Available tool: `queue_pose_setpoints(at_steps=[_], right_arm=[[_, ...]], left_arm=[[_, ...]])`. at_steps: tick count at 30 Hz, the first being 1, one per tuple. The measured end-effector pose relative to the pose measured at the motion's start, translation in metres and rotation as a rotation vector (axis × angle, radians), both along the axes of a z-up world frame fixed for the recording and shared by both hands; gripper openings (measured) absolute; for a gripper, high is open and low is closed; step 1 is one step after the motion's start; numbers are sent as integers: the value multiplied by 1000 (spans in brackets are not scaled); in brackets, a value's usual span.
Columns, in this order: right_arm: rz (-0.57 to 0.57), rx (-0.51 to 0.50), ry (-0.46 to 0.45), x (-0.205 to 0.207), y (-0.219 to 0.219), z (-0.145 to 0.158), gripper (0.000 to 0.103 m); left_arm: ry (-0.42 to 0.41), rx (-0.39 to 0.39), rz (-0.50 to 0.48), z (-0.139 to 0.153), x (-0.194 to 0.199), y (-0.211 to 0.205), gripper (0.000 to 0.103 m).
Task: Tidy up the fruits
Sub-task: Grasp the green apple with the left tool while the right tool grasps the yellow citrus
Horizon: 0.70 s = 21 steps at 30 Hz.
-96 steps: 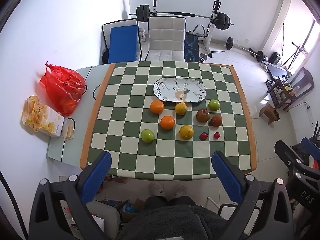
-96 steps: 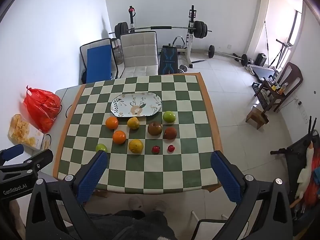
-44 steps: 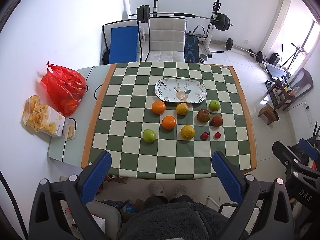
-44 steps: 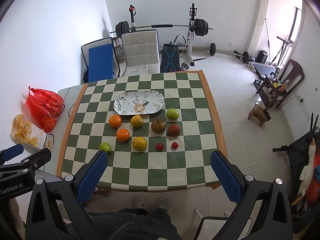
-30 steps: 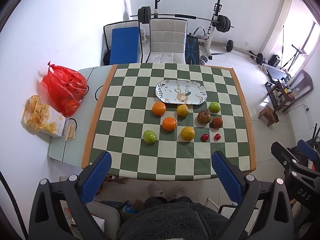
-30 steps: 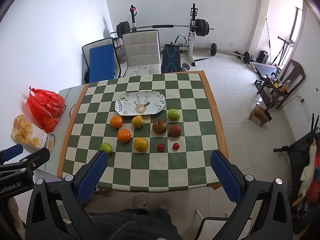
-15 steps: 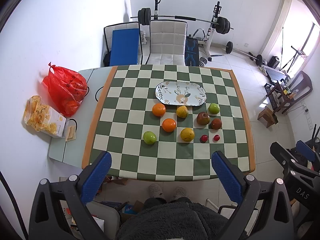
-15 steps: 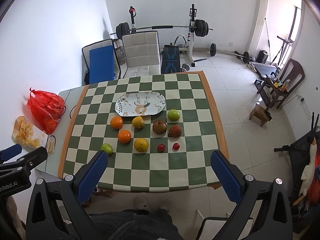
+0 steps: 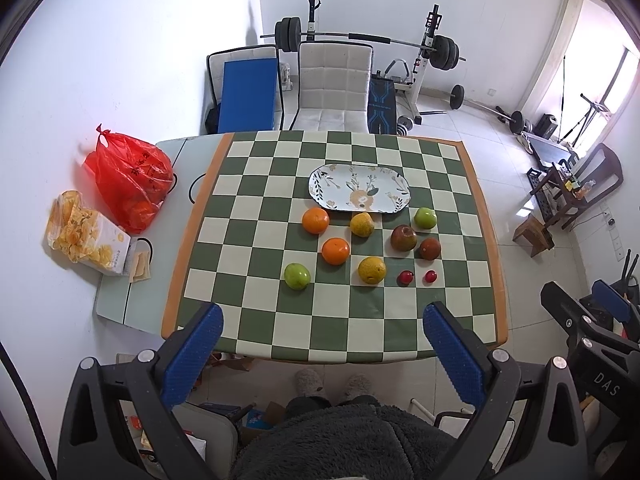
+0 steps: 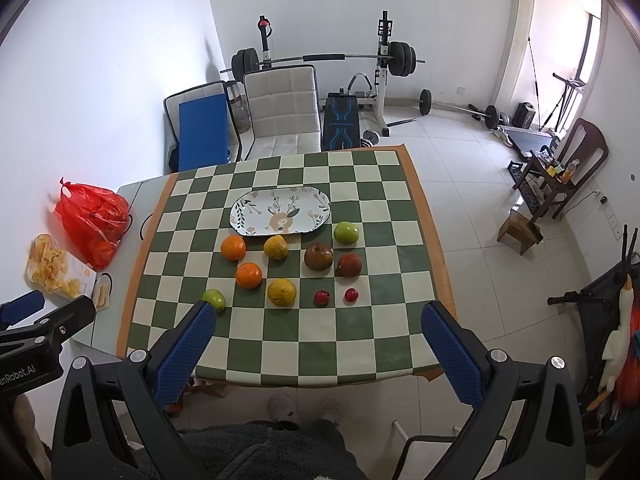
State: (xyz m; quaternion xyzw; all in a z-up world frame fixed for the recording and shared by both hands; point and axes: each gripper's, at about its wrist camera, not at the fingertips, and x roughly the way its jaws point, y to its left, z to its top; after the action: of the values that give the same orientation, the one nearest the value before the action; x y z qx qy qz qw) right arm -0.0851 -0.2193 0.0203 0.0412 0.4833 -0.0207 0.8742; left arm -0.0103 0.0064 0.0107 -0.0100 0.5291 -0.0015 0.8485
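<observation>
A: Left gripper (image 9: pixel 316 344) and right gripper (image 10: pixel 316 340) hover high above the table (image 9: pixel 256 322), fingers spread wide, both empty.

B: Fruits lie loose near the empty plate (image 9: pixel 359 189), green apple (image 9: pixel 297 276) leftmost, cherry tomatoes (image 9: pixel 417 277) rightmost. Round fruit could roll off if nudged.

The left gripper (image 9: pixel 320 338) is held up high, back from the near edge of the table (image 9: pixel 460 152), with its two blue jaws spread wide and nothing between them. The right gripper (image 10: pixel 318 336) is up high beside it, its jaws wide apart and empty too. Below them show the person's dark fuzzy clothes (image 9: pixel 352 436) and slippered feet (image 9: pixel 332 380).
</observation>
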Motion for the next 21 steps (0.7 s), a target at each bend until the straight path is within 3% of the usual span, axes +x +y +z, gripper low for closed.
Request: queue_pose_setpoints(at_steps=[7,11,15,21], right_arm=[[-18,36,-22,6,0,-11,103],[-17,103,11,36,4,-49,103],[-7,182,128,90,14,-117,103],[30,188,307,157,45,-242,103]], left_arm=[[-49,55,73,-7,18,15,103],[-44,164,149,-50,62,41,103],[97,170,196,-125,102,70,103],[426,-91,239,-253,161,97,100]])
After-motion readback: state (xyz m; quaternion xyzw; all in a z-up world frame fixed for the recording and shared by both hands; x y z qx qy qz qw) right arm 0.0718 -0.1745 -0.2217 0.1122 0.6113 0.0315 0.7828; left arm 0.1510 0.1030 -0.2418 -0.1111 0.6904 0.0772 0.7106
